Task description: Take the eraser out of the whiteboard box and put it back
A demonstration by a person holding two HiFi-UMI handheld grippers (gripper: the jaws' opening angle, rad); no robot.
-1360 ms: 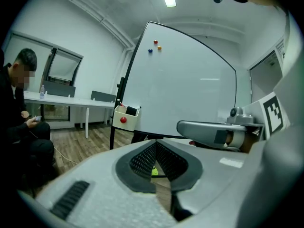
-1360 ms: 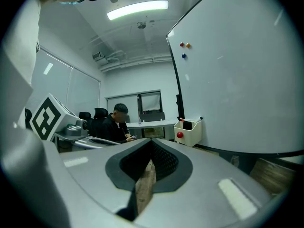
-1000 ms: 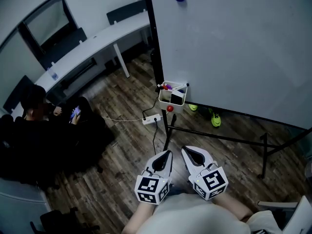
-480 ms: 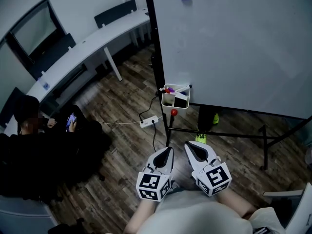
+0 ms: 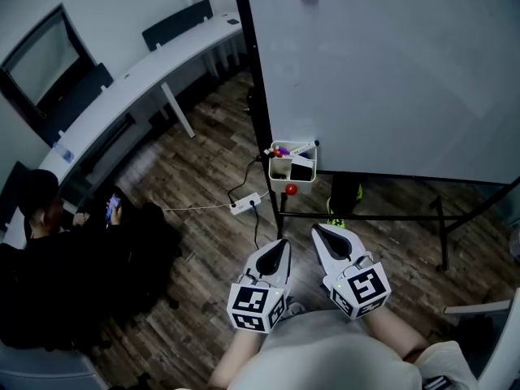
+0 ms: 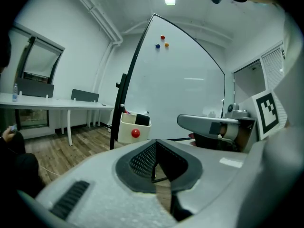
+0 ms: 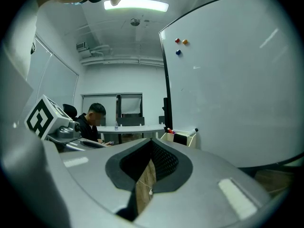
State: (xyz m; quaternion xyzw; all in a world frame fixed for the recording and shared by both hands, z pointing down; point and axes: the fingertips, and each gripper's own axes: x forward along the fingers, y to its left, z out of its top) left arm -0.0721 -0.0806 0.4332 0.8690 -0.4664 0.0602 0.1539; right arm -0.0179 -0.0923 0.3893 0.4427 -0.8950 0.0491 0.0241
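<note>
The white whiteboard box (image 5: 280, 167) hangs at the board's lower left corner, with the black eraser (image 5: 302, 171) standing in it beside some markers. A red magnet (image 5: 290, 189) sits on the box's front. Both grippers are low in the head view, side by side and short of the box. The left gripper (image 5: 280, 248) and the right gripper (image 5: 320, 231) are shut and hold nothing. In the left gripper view the box (image 6: 126, 128) and eraser (image 6: 142, 119) lie ahead past the shut jaws. In the right gripper view the box (image 7: 169, 137) is small, ahead and to the right.
The whiteboard (image 5: 390, 71) stands on a black frame with floor bars (image 5: 366, 216). A power strip (image 5: 244, 205) and its cable lie on the wooden floor. A long white desk (image 5: 138, 80) runs along the left wall. A person (image 5: 49, 242) sits at left. Shoes (image 5: 337, 222) show behind the board.
The view has shifted toward the whiteboard, so the box sits slightly nearer. Both grippers have moved forward a little, shut throughout. The shoes behind the board have moved.
</note>
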